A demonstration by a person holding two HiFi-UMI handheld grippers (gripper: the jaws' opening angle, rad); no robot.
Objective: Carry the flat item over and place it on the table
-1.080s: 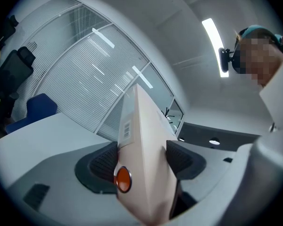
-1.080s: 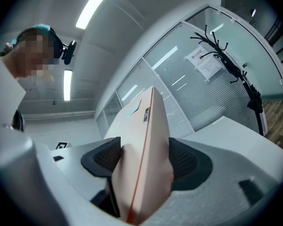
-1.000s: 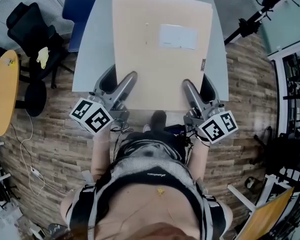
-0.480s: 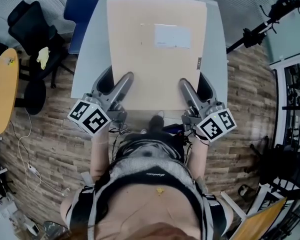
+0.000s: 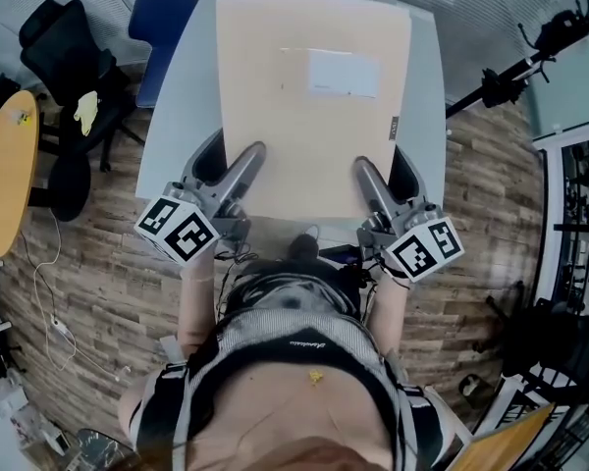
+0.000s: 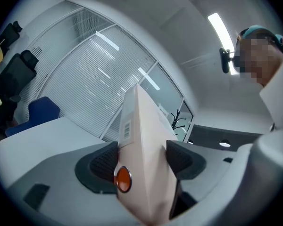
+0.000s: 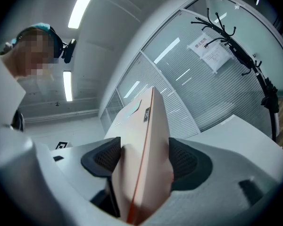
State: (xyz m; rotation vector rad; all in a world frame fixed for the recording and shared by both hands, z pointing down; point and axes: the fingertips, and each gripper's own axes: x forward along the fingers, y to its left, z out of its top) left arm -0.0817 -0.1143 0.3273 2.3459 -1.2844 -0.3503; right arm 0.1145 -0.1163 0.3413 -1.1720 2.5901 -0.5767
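Head view: left tool (image 5: 231, 173) and right tool (image 5: 381, 180) each clench the near edge of the flat cardboard parcel (image 5: 314, 86) over the grey tabletop (image 5: 172, 116); uneven lowering could twist it loose.

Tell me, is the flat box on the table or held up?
Held up: left gripper and right gripper clamp the near edge of the flat box; the gripper views show a gap above the table.

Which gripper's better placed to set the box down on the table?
Neither beats the other, I'd say. Left gripper and right gripper are each shut on the near edge of the flat box, mirrored about its middle, and it sits over the grey table. Lower with both together.
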